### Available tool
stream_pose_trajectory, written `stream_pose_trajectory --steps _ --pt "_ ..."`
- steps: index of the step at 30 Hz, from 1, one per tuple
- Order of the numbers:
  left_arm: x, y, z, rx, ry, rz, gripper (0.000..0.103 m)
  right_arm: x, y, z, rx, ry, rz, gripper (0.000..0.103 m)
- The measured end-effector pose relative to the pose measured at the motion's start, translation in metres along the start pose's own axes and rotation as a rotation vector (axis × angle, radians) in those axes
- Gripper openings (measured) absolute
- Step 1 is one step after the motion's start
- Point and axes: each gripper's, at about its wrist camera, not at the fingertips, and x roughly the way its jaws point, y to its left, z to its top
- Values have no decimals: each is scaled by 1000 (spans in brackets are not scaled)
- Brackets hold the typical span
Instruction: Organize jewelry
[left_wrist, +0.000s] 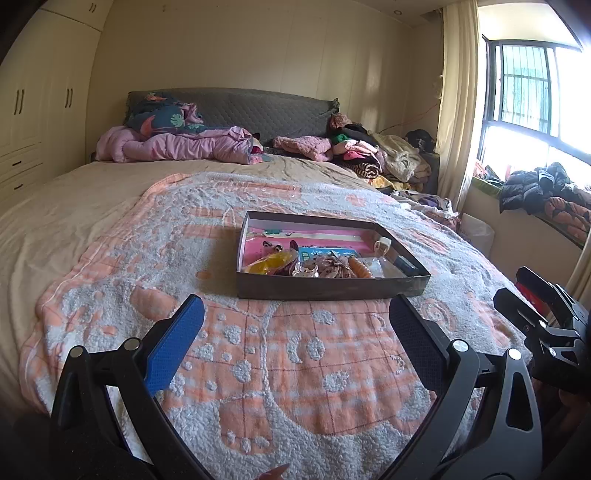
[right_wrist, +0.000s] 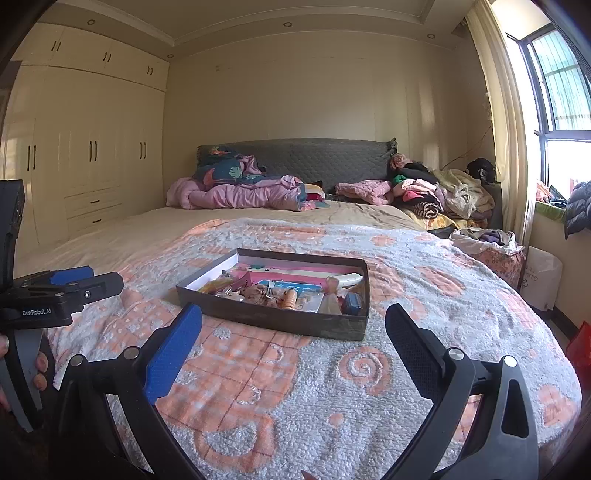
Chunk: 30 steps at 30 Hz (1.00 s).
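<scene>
The contents of the shallow dark tray (left_wrist: 332, 290) are hard to sort out: a jumble of small pieces lies heaped against its near wall, among them a ribbed orange piece (left_wrist: 360, 267), a yellow translucent item (left_wrist: 267, 265) and a brownish frilled one (left_wrist: 330, 266), but no single ring or chain can be picked out, and the near wall hides whatever lies lowest. The left gripper (left_wrist: 295, 332) hangs low over the bed with its two fingers spread wide and nothing between them, the tray just beyond its tips; only one blue pad (left_wrist: 173, 347) shows its dimpled face, the other finger is seen from its dark back. The right gripper (right_wrist: 293, 334) is likewise wide apart and empty, aimed at the tray's near wall from a little to the side. In the right wrist view the left tool is cut off at the frame edge, and fingertips of a hand (right_wrist: 38, 373) curl round its grey grip. The tray rests on a nubbly towelling blanket (left_wrist: 295, 369), peach and pale grey with raised looped spirals and dots, spread over a smooth beige sheet (left_wrist: 74, 199).
</scene>
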Motion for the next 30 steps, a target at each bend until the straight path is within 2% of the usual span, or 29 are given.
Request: stream_pose_trajectory --steps 30 --pt "0 0 -1 -1 12 15 92 -2 -1 -1 5 4 -6 97"
